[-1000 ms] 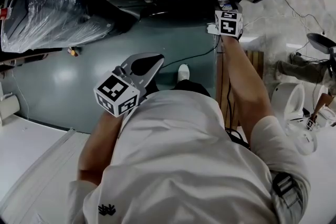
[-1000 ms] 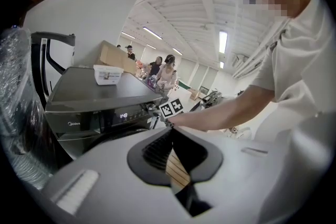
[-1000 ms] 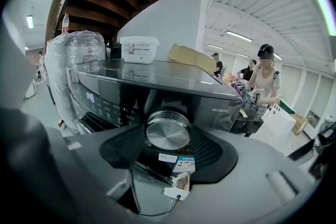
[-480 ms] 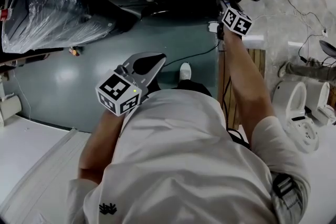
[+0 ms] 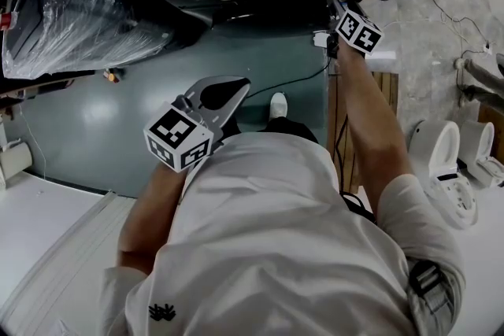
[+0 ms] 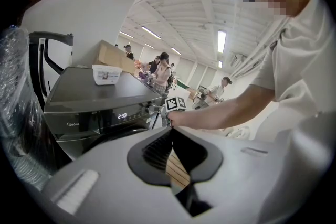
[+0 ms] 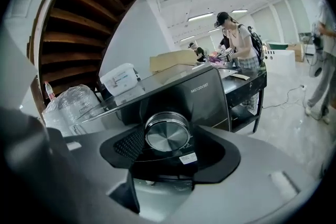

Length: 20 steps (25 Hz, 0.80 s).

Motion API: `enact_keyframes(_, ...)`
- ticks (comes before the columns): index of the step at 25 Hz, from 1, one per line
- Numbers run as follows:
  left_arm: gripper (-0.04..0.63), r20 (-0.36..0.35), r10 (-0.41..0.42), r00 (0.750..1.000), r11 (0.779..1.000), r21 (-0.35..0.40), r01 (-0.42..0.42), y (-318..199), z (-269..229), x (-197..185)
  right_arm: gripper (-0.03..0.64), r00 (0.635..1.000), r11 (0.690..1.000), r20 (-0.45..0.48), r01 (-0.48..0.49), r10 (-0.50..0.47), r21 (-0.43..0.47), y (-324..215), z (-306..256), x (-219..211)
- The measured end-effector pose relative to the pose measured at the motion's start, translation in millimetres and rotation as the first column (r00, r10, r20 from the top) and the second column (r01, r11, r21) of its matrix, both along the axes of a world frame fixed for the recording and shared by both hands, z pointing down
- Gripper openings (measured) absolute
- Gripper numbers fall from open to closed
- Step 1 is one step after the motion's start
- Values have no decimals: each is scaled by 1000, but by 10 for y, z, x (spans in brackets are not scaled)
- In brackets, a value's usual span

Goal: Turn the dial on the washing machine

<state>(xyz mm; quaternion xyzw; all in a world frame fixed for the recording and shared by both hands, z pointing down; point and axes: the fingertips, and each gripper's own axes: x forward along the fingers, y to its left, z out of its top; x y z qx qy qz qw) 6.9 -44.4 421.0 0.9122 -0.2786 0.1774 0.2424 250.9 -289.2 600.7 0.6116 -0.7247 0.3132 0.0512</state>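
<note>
At the washing machine [image 7: 210, 99], the right gripper [image 7: 169, 150] seemingly clasps the dial [image 7: 167, 132]; left gripper [image 6: 172, 134] fingers clenched empty.

Right gripper [image 5: 337, 4]: twisted on the dial [image 7: 167, 132], leaned over rightward.
Marker cube [image 5: 359, 32]: turned from square to corner-up, shifted slightly right.

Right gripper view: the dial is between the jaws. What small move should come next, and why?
Probably roll the right gripper about the axis of the dial, keeping the grip: it sits between the jaws, which seem to press both sides. The left gripper is shut, away from the washing machine.
</note>
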Motion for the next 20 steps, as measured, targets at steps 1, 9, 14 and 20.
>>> enact_keyframes(1, 54, 0, -1, 1000, 1000, 0, 1, 3, -3, -10, 270, 1000, 1000, -16, 7, -7, 1, 1, -9, -1)
enact_keyframes(9, 54, -3, 1, 1000, 1000, -2, -1, 43, 4, -13, 273, 936, 994, -338, 105, -95, 10, 85, -100, -11)
enact_keyframes(14, 54, 3, 1, 1000, 1000, 0, -1, 66, 9, -38, 287, 827, 980, -534, 197, -173, -13, 82, -71, -121)
enact_keyframes(20, 54, 10, -11, 1000, 1000, 0, 11, 70, 9, -71, 285, 807, 977, -555, 210, -200, -46, 3, 88, -173)
